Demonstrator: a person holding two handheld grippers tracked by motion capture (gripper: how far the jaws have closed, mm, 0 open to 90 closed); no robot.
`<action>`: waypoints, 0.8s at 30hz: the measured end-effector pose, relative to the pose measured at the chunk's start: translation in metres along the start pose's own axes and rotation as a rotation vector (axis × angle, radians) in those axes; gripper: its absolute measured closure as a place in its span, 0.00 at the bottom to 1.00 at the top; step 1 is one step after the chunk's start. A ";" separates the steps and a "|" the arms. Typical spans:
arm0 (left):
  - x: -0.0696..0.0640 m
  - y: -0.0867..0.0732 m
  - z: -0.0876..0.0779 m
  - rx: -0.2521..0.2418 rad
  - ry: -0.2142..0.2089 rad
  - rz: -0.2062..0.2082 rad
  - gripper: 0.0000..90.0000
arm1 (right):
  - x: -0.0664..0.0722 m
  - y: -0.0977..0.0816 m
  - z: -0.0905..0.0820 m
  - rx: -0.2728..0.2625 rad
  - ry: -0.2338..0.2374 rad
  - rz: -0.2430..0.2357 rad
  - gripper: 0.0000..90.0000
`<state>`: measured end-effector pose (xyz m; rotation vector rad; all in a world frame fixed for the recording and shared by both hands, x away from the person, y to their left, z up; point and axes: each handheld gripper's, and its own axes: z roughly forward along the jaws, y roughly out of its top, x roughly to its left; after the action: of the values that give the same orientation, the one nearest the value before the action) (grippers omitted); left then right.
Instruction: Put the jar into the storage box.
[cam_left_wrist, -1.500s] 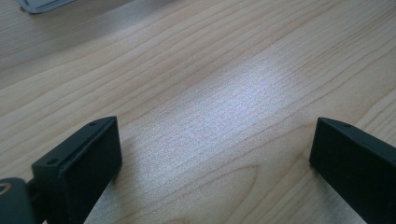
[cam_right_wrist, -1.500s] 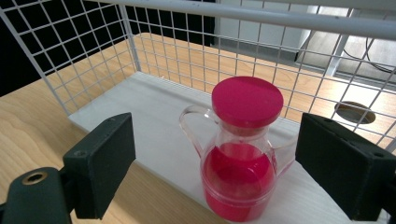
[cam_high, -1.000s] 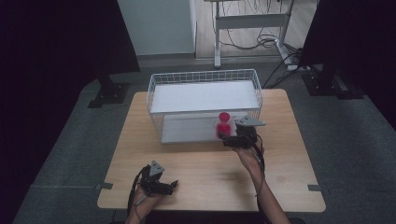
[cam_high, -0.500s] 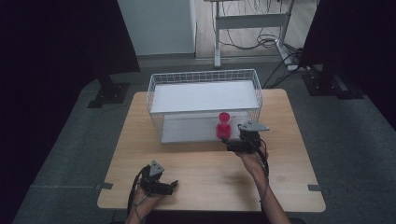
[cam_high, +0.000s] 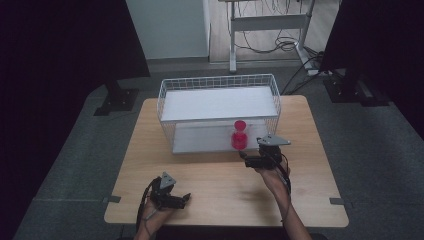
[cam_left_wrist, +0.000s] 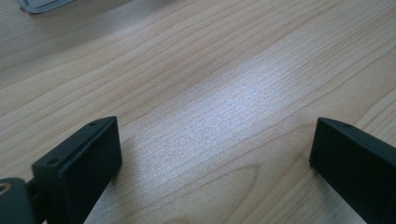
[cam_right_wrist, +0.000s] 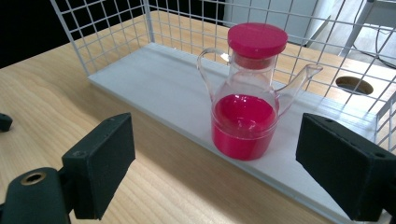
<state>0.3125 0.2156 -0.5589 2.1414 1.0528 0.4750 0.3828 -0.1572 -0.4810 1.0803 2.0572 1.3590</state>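
I have the right gripper stopped just short of the clear glass cruet with the pink lid and pink liquid in its lower half. Its black jaws stand wide apart with nothing between the pads; in the right gripper view the cruet sits beyond them, centred in the gap but not touched. The cruet stands upright on the white lower shelf board of the white wire rack, close to that board's front edge and toward its right end. Its handle loop faces the left of the right gripper view and its spout points to the right. From the high view I see the cruet just inside the rack's open front, under the upper white shelf, with my right gripper touching down at the table just in front of it.

My left gripper rests near the front edge of the light wooden table, toward its left corner, well apart from the rack. In the left gripper view its two black jaws are spread wide over bare wood grain, holding nothing. The rack itself stands at the back half of the table, roughly centred between the side edges.
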 end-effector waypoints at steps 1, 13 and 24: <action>0.000 0.000 0.000 0.000 0.000 0.000 0.02 | 0.000 -0.001 0.000 0.002 0.001 -0.001 0.12; 0.000 0.000 0.000 -0.001 0.000 -0.002 0.02 | 0.004 -0.006 -0.007 0.014 0.013 -0.011 0.12; 0.000 0.000 0.000 0.003 0.002 -0.004 0.01 | 0.004 -0.014 -0.017 0.017 0.012 -0.008 0.12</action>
<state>0.3131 0.2156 -0.5590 2.1414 1.0598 0.4744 0.3636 -0.1666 -0.4862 1.0726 2.0833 1.3498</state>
